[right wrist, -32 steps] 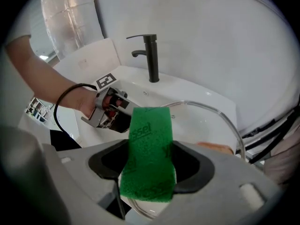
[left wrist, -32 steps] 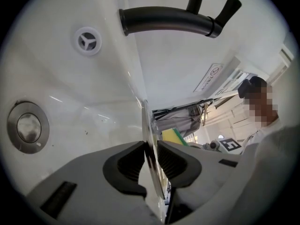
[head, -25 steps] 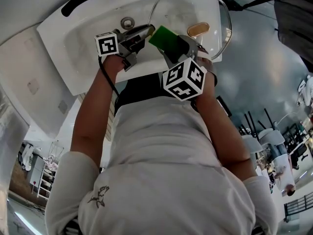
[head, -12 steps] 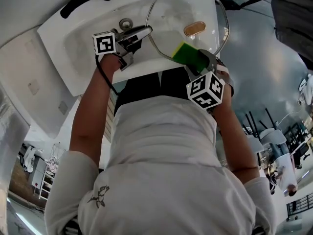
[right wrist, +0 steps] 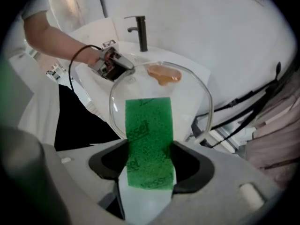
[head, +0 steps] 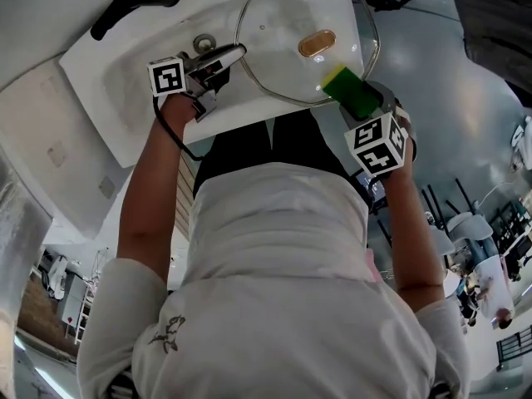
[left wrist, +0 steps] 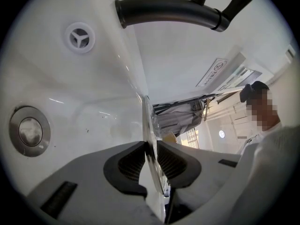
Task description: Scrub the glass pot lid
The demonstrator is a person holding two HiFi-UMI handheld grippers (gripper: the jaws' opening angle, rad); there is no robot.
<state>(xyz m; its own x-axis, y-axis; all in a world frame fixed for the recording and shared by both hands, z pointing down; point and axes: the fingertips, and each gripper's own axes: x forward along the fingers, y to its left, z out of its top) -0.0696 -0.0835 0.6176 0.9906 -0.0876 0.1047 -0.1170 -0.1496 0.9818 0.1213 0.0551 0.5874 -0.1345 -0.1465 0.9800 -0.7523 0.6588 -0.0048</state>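
The round glass pot lid [head: 287, 52] with a wooden knob [head: 317, 43] is held above the white sink [head: 116, 81]. My left gripper [head: 235, 54] is shut on the lid's left rim. In the left gripper view the rim [left wrist: 149, 125] runs edge-on between the pads of that gripper [left wrist: 151, 161]. My right gripper [head: 356, 96] is shut on a green sponge [head: 349, 90], whose end lies at the lid's near right edge. In the right gripper view the sponge [right wrist: 149, 139] sticks out of the right gripper [right wrist: 150, 162] toward the lid [right wrist: 187, 97] and the knob [right wrist: 164, 74].
A black faucet [head: 125, 7] stands at the sink's far side, and it shows overhead in the left gripper view as a faucet [left wrist: 168, 11]. The drain [left wrist: 29, 130] and the overflow hole [left wrist: 80, 36] sit in the basin. Cables [right wrist: 253, 102] hang to the right.
The right gripper has carried the sponge from the lid's left part across to its near right edge. The lid and the left gripper have shifted slightly left.
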